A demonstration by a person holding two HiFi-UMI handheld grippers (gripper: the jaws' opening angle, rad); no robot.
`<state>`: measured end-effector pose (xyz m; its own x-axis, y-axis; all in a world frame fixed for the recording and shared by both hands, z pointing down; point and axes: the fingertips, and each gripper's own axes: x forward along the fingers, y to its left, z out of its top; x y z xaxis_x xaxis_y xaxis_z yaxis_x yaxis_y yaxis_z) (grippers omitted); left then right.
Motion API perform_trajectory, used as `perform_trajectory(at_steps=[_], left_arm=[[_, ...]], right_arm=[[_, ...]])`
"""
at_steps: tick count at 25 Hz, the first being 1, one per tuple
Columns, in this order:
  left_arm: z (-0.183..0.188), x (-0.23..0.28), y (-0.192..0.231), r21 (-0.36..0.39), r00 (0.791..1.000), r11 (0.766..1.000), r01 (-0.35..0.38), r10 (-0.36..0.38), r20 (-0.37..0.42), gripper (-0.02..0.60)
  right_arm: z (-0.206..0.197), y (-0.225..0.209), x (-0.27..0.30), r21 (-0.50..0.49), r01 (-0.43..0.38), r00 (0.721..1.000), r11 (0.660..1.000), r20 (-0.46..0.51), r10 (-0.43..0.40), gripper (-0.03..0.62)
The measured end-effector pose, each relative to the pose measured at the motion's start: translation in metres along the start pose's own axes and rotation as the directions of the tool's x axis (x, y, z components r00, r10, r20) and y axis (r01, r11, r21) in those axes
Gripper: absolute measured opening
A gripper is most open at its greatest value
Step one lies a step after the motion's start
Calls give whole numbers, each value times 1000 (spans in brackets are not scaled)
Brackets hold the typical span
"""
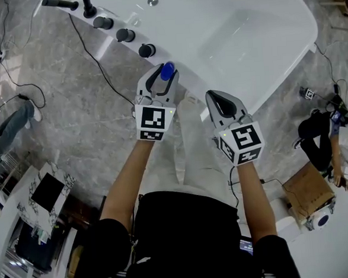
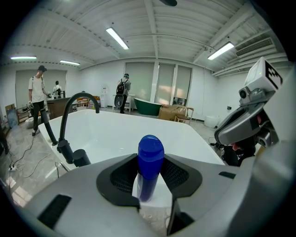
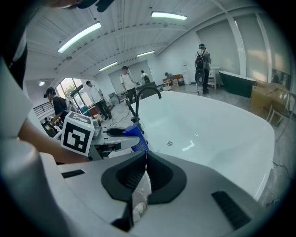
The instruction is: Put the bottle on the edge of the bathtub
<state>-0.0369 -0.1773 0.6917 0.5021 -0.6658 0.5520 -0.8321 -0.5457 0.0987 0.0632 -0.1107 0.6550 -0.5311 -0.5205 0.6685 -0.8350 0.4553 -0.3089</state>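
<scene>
A blue bottle (image 1: 167, 71) with a rounded cap stands upright between the jaws of my left gripper (image 1: 162, 78), over the near rim of the white bathtub (image 1: 260, 94). In the left gripper view the bottle (image 2: 150, 162) fills the gap, both pads against its sides, and its base is at the white rim (image 2: 155, 208). My right gripper (image 1: 223, 99) hovers just right of it above the same rim, shut with nothing held; its tips meet in the right gripper view (image 3: 146, 157), where the bottle (image 3: 138, 139) shows to the left.
A black faucet (image 1: 63, 3) and three round knobs (image 1: 125, 35) sit on the tub's left rim. Cables (image 1: 94, 58) run over the marble floor. A cardboard box (image 1: 308, 188) and a crouching person (image 1: 325, 134) are at the right. Several people stand far off.
</scene>
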Motion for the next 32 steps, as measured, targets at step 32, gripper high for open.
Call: perform_trajectory(at_steps=[32], left_arm=[[-12, -4, -2, 1, 1000, 1000, 7, -7, -26, 164]], right_arm=[[-8, 7, 4, 2, 7, 1000, 1000, -13, -7, 23]])
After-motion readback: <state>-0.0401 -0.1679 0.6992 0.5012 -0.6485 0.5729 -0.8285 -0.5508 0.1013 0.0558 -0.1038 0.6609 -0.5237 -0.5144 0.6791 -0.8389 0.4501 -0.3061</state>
